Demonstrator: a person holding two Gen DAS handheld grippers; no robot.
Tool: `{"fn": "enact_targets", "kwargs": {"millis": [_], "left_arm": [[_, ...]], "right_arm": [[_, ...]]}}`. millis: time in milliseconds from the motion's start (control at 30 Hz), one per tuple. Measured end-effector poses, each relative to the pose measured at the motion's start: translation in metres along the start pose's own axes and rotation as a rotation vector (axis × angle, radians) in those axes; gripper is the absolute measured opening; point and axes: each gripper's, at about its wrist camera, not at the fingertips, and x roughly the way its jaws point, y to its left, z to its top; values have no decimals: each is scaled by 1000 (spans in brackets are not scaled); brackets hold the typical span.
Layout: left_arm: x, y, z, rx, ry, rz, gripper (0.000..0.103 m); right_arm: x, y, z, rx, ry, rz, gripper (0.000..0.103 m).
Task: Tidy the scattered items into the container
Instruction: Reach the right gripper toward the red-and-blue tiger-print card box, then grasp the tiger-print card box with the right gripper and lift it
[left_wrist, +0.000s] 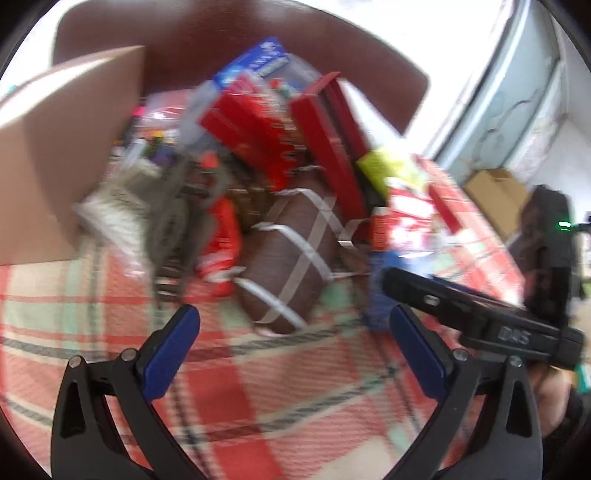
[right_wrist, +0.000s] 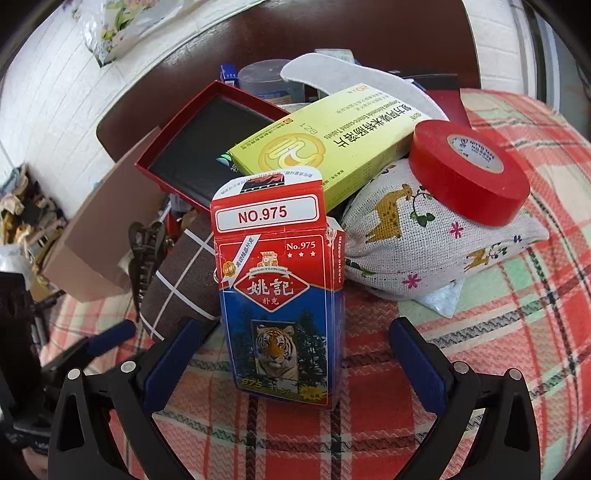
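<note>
In the right wrist view a red and blue playing-card box (right_wrist: 280, 295) with a tiger stands upright on the plaid cloth, between the open fingers of my right gripper (right_wrist: 295, 343); neither pad touches it. Behind it lie a yellow medicine box (right_wrist: 332, 136), a red tape roll (right_wrist: 469, 170), a giraffe-print pouch (right_wrist: 417, 240), an open red box (right_wrist: 207, 147) and a brown checked pouch (right_wrist: 184, 280). In the blurred left wrist view my left gripper (left_wrist: 295, 339) is open and empty in front of the brown checked pouch (left_wrist: 291, 254). The cardboard container (left_wrist: 62, 155) is at the left.
The cardboard container also shows in the right wrist view (right_wrist: 99, 236) at the left. Red boxes (left_wrist: 325, 140) and several packets are heaped behind the pouch. The right gripper's body (left_wrist: 480, 314) crosses the left wrist view at the right. A plaid cloth (right_wrist: 517, 332) covers the surface.
</note>
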Motion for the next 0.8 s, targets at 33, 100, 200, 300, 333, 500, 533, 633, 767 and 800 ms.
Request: {"fn": "enact_targets", "kwargs": {"millis": [33,100,200,300,333,500,533,633,767,800], "left_arm": [[2,-3,-2,3,5,-34,103],[7,-12,-3,21,18,-82,102],[10,-24,-2,44,16,-68,102],[9,-27,2,30,34,-63,102],[6,-29,4,37,41,-49,102],[-11,-53,-2,111,-4,-79,102],[-7,-57,-3,116,-2,-106,102],[11,-60,-6,110,39,-157,99],[23,-67,-2,117,38,-148,86],[25,-65,-1,108,39,-155,77]], "right_arm": [[-2,-2,0,8,-3,18,103],[-4,-4,1,19,-5,50,103],[-5,-8,2,30,-2,78,103],[-5,-11,3,44,22,91,103],[-7,-13,3,48,16,106,103],[-7,-18,6,63,31,213,103],[-3,-21,7,91,57,258,103],[0,-24,8,99,71,287,103],[-1,-29,11,86,61,283,103],[-1,-29,13,80,57,290,103]]}}
